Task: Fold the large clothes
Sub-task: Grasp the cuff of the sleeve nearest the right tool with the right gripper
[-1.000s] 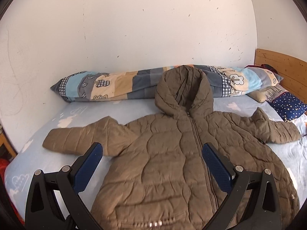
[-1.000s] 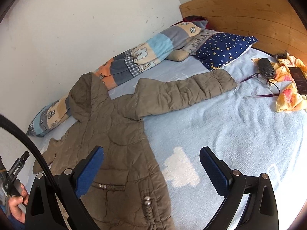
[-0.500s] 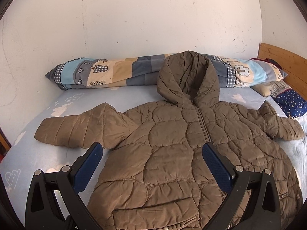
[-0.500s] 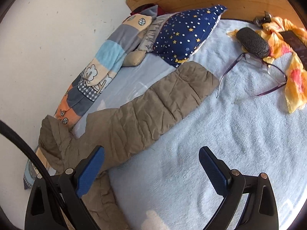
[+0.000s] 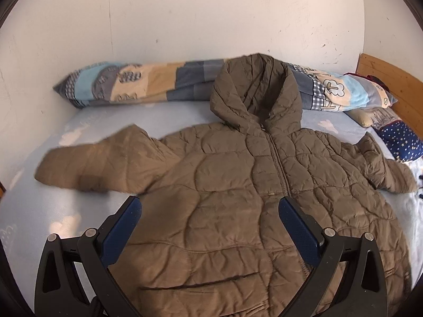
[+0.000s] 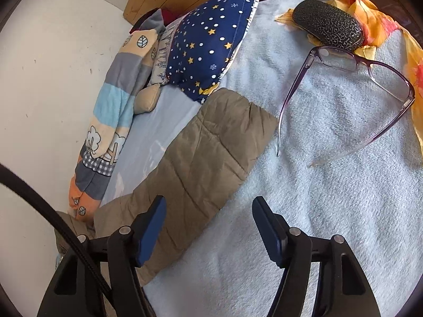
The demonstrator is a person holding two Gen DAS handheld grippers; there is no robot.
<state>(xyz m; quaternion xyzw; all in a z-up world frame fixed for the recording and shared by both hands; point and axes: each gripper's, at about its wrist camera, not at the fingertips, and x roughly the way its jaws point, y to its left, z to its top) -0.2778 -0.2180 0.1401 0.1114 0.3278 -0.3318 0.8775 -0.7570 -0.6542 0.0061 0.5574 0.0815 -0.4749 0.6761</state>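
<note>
left fingers spread wide over the brown puffer jacket, flat on the bed with bare sheet leftward. right fingers, just narrowing, gape across the sleeve edge, unpinched; eyeglasses lie near.

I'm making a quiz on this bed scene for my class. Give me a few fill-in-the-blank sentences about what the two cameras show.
1. The brown jacket lies spread on the bed with its zipper ____.
2. The jacket's hood rests against the long ____ by the wall.
3. Beside the sleeve cuff lies a pair of ____.
4. The right gripper hovers above the jacket's ____.

Missing words: closed; pillow; glasses; sleeve
</note>
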